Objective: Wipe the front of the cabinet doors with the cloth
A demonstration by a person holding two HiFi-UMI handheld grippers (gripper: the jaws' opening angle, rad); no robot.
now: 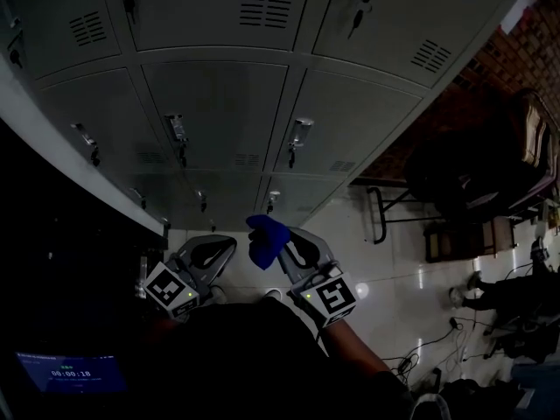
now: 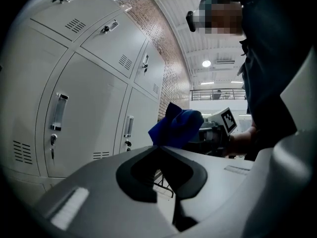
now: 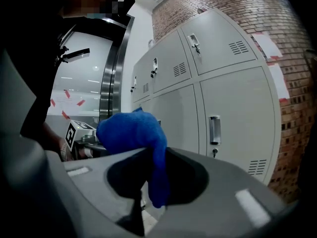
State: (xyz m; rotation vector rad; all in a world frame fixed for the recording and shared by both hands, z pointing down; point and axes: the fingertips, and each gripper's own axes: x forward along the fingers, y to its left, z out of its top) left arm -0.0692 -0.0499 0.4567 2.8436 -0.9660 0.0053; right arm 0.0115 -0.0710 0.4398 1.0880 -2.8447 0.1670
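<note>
A bank of grey metal cabinet doors (image 1: 227, 103) with handles and vents stands in front of me. My right gripper (image 1: 284, 241) is shut on a bunched blue cloth (image 1: 265, 239), held short of the doors and not touching them. In the right gripper view the cloth (image 3: 131, 130) bulges above the jaws and a flap hangs down between them at the right gripper (image 3: 151, 150); the doors (image 3: 233, 118) stand to its right. My left gripper (image 1: 226, 245) sits beside it, shut on nothing. In the left gripper view its tips (image 2: 159, 148) meet, with the cloth (image 2: 178, 128) beyond and the doors (image 2: 89, 118) to the left.
A brick wall (image 1: 516, 51) meets the cabinets at the right. A dark metal-framed bench (image 1: 472, 178) with bags stands on the glossy tiled floor (image 1: 394, 269). A person (image 1: 499, 291) and cables are at the far right. A small lit screen (image 1: 70, 374) is at lower left.
</note>
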